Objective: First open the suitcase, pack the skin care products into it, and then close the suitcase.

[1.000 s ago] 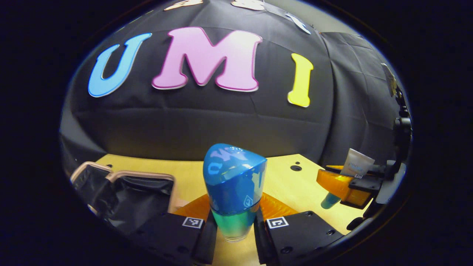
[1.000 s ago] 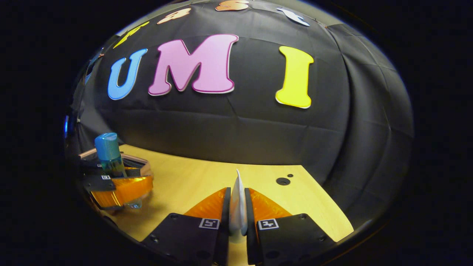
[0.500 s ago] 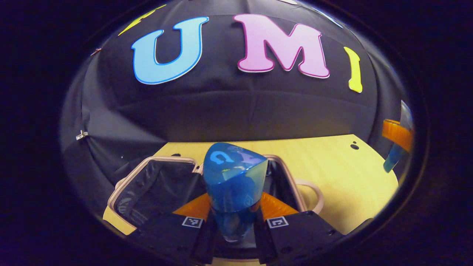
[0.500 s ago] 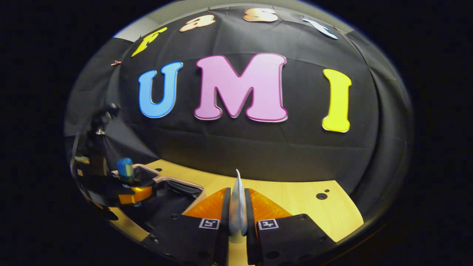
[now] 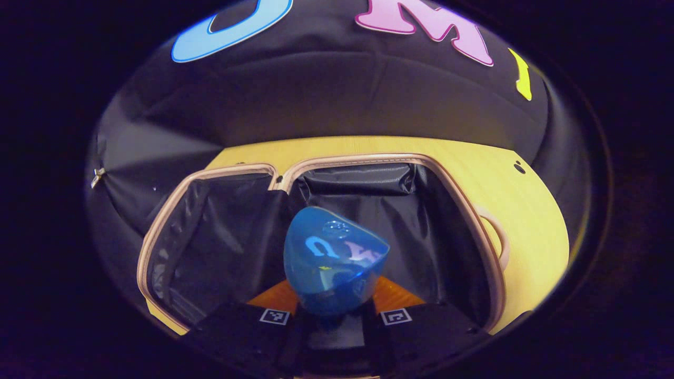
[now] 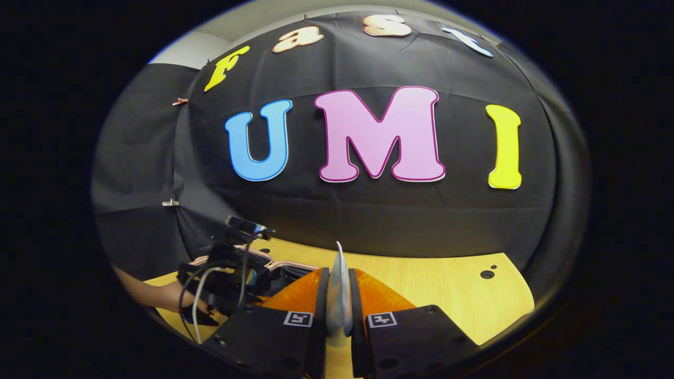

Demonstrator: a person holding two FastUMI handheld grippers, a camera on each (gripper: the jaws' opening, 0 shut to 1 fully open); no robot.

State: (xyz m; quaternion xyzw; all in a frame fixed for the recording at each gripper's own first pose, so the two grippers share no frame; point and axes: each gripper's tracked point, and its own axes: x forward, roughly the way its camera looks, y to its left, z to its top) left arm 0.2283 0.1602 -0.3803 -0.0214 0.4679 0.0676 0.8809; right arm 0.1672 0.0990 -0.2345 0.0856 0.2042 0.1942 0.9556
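Yellow table (image 5: 532,221) carries the open suitcase (image 5: 158,247); left gripper (image 5: 337,316) clamps a slick, rigid bottle (image 5: 334,273) at frame centre, right gripper (image 6: 337,310) pinches a soft tube (image 6: 338,295).

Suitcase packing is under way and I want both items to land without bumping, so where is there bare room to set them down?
The open suitcase shows bare black lining in both halves; the right half lies right under the blue bottle in the left gripper. Bare tabletop lies ahead of the right gripper, holding the white tube. Crowded: beside that gripper's left, around the left gripper.

open suitcase (image 5: 221,173) lies on the wooden table (image 5: 526,221).
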